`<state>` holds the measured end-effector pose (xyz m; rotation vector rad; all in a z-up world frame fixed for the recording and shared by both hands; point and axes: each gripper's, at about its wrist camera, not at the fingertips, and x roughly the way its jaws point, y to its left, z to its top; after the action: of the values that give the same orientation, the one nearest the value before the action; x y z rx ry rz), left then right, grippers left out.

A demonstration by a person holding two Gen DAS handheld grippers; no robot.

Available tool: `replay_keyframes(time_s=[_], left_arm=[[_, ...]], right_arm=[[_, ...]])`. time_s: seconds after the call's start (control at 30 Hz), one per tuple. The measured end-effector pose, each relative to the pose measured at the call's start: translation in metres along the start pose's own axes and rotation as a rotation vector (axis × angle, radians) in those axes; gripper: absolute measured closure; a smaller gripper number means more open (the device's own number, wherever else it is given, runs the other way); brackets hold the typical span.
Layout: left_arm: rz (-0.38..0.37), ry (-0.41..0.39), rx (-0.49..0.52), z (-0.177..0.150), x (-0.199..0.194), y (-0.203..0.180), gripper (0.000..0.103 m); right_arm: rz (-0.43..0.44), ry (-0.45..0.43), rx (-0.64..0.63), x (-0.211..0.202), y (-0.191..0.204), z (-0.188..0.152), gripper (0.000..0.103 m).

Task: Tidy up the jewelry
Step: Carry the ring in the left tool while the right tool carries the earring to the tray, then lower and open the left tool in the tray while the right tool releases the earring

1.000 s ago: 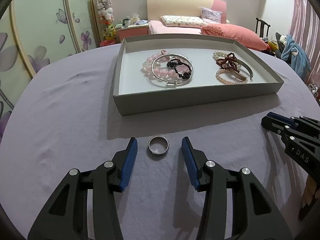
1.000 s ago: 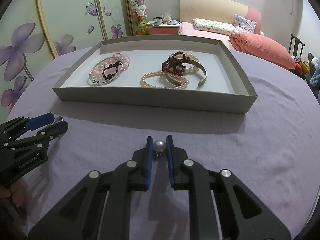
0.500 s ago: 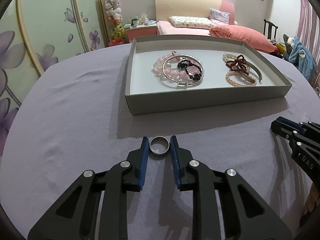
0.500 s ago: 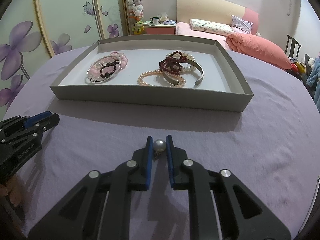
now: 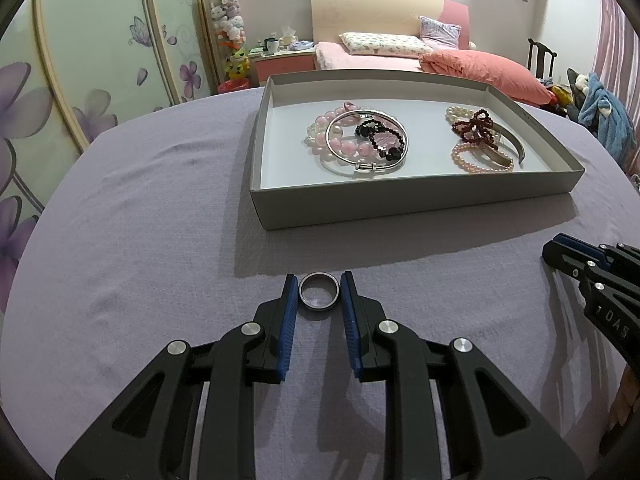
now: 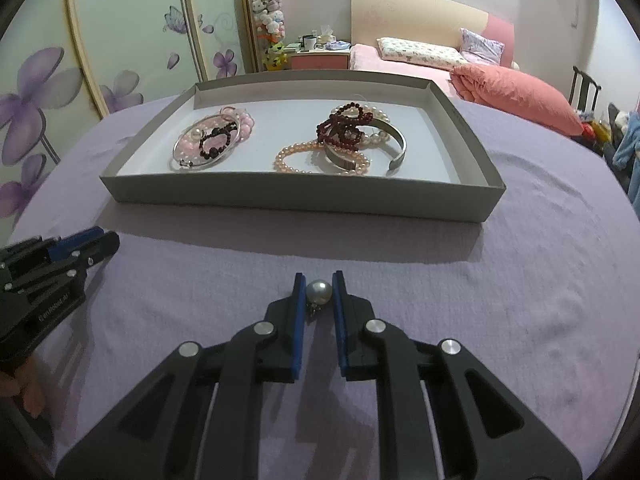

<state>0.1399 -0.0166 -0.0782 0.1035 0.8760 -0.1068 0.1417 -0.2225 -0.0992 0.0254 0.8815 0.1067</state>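
Two letters, "DAS", readable on right gripper (image 5: 560, 254) body

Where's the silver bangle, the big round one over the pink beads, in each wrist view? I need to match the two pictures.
Left wrist view: the silver bangle lies in the tray's left half, just above centre frame.
Right wrist view: the silver bangle sits near the tray's left end, left of centre frame.
Shared landmark: the grey tray on the purple cloth.
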Motion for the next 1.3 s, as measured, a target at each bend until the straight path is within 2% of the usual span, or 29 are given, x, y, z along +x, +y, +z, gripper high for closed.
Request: replay_keyframes(time_s=[0.17, 0.33, 0.5, 0.73, 0.87, 1.03, 1.3], left_arm=[[-0.054, 0.011, -0.057, -0.003, -0.007, 0.007, 0.081], [-0.075, -0.048, -0.093, -0.002, -0.025, 0.009, 0.081], [-0.058, -0.209, -0.102, 0.002, -0.060, 0.003, 0.080], [0.017, -0.450, -0.064, 0.005, -0.100, -0.014, 0.081], [0.037, -0.515, -0.045, 0.005, -0.107, -0.021, 0.081], [0.035, -0.533, -0.048, 0.005, -0.105, -0.022, 0.081], [0.038, -0.551, -0.044, 0.003, -0.106, -0.024, 0.081]], right_arm=[[0.046, -0.042, 0.046, -0.013, -0.003, -0.004, 0.089], [0.059, -0.183, 0.066, -0.050, 0.000, 0.004, 0.089], [0.041, -0.369, 0.046, -0.091, 0.007, 0.012, 0.089], [-0.028, -0.601, -0.006, -0.130, 0.023, 0.007, 0.089], [-0.063, -0.683, -0.026, -0.136, 0.027, 0.002, 0.089], [-0.096, -0.731, -0.043, -0.136, 0.026, -0.003, 0.089], [-0.101, -0.706, -0.019, -0.128, 0.019, 0.000, 0.089]])
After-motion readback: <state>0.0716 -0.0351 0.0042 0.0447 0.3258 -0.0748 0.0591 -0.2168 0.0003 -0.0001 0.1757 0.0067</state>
